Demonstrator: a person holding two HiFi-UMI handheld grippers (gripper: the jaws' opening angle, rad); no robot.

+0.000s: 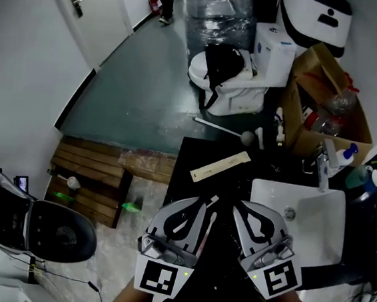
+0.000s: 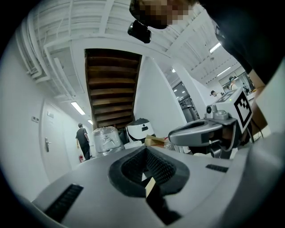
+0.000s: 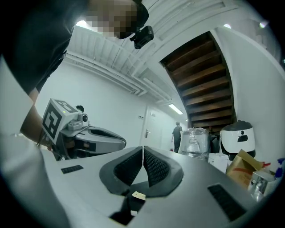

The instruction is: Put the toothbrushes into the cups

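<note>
My left gripper [image 1: 203, 203] and right gripper [image 1: 240, 207] hung side by side, close but apart, over the near part of the dark bench [image 1: 202, 148], both pointing forward. Each was clenched on nothing. In the left gripper view the ribbed pads [image 2: 156, 165] met at their tips, and in the right gripper view the pads [image 3: 154, 167] pressed together along a thin seam. Just ahead of both tips a long, pale, flat package [image 1: 220, 166] lay aslant on the bench, touching neither gripper. Whether it held a toothbrush I could not tell, nor could I pick out the cups among the clutter. A white sink [image 1: 315, 220] sat just to the right of my right gripper, its faucet [image 1: 322, 169] ahead of that gripper and to its right. Well beyond both tips, past the bench's far edge, stood a toilet [image 1: 249, 86] and an open cardboard box [image 1: 318, 67]. A wooden pallet [image 1: 92, 170] lay on the floor to the left of my left gripper.
</note>
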